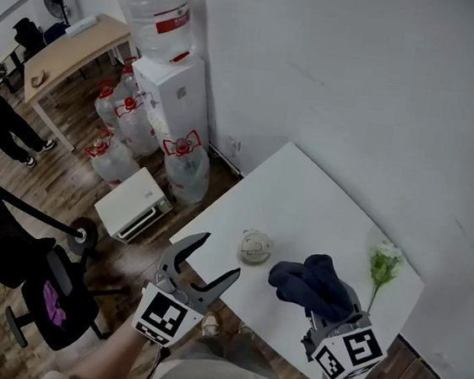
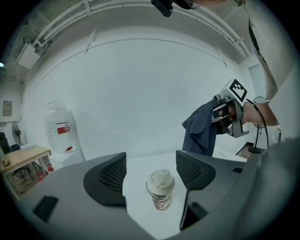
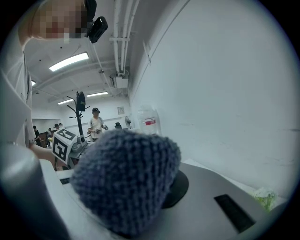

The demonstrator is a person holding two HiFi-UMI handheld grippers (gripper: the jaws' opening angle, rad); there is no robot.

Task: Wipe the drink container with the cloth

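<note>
At far left we see a large clear water bottle (image 1: 158, 12) on a white dispenser (image 1: 180, 93). Its red label is too small to read, and we cannot tell how full it is. More jugs (image 1: 118, 133) with red caps stand on the floor beside it.

Next comes our left claw (image 1: 221, 255), its jaws wide apart and holding nothing. The cup (image 1: 255, 246) stands upright on the white surface (image 1: 304, 200) just ahead of it, untouched. A white lid hides what the cup holds. Only the left gripper view shows the print on its side, which we cannot read, and it frames the cup between the two jaws.

To the right, our right claw (image 1: 325, 315) is clamped on the dark blue cloth (image 1: 311, 282), which bunches over its jaws above the surface, apart from the cup. The cloth fills the right gripper view, which alone shows people standing across the room.

At far right a flower stem (image 1: 383, 262) lies on the surface.
</note>
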